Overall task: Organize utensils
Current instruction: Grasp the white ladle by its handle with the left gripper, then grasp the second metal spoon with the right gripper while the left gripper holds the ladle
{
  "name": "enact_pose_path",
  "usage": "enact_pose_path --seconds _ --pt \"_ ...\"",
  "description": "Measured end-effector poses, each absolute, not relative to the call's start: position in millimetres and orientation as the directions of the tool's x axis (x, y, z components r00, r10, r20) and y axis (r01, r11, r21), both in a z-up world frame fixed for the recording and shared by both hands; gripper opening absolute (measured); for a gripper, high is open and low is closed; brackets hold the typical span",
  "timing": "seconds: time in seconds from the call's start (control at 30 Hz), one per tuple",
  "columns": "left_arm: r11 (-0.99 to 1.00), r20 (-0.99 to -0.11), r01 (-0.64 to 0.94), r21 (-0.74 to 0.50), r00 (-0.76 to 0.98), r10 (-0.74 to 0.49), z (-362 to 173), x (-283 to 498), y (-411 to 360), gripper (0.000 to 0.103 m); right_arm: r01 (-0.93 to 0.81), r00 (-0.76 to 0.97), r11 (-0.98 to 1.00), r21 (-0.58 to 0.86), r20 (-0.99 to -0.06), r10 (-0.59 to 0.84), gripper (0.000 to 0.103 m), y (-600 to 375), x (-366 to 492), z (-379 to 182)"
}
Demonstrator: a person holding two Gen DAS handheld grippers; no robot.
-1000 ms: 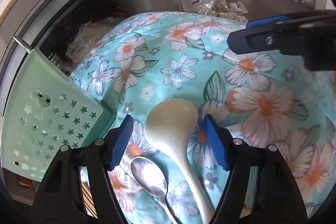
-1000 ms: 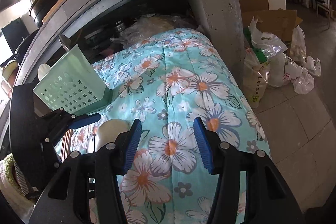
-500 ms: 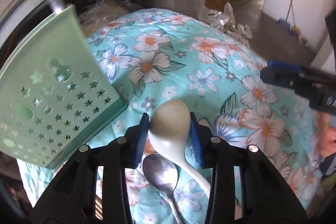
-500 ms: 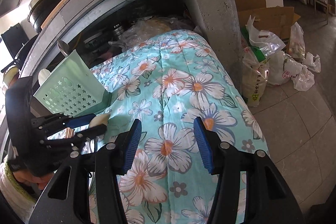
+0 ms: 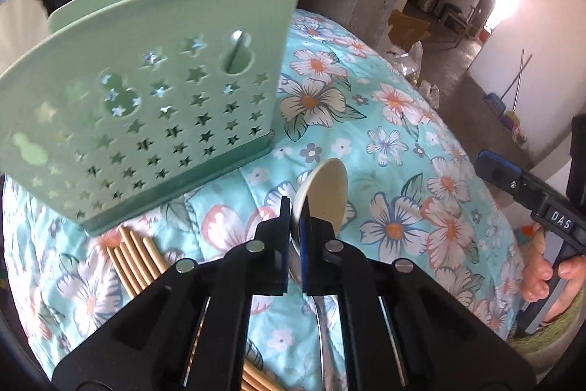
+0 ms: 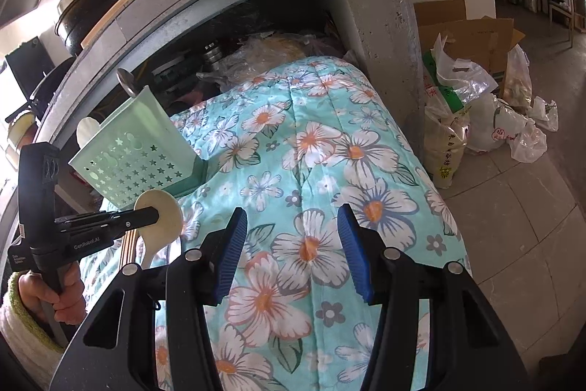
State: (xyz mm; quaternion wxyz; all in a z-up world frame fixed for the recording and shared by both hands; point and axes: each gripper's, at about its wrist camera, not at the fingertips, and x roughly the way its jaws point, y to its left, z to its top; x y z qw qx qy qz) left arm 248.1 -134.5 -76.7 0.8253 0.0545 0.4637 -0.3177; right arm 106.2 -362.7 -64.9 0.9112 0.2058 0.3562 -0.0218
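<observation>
Over the flowered quilt (image 5: 399,120) we clamp the cream spoon (image 5: 327,189) in our left hand-held gripper (image 5: 295,218), near the green basket (image 5: 146,105), while our right hand-held gripper (image 6: 289,244) gapes empty.

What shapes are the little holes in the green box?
Mostly stars, on the pale green plastic utensil holder; clearest in the left wrist view.

- My things sit on a desk (image 6: 366,120) draped in a turquoise cloth (image 5: 403,141) printed with white and orange flowers.
- A green holder (image 5: 146,105) with star cut-outs stands on the cloth, near its far left side.
- Wooden chopsticks (image 5: 135,259) lie flat on the cloth just in front of the holder.
- A metal spoon (image 5: 326,336) lies on the cloth, right of the chopsticks.
</observation>
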Motion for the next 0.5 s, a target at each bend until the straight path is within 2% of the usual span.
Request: enact_pose_path --seconds 0.27,0.5 --pt "0.809 -0.710 0.498 -0.311 0.444 -0.547 -48.0 230.6 -80.5 0.004 0.094 0.741 0.895 0.436 -0.631 0.229 0.050 -337.2 111.6 -55.0" --pt "0.836 -0.666 0.428 -0.344 0.516 -0.538 -37.2 219.1 -35.7 0.004 -0.045 0.666 0.872 0.487 -0.636 0.390 0.040 -284.0 138.0 -68.9"
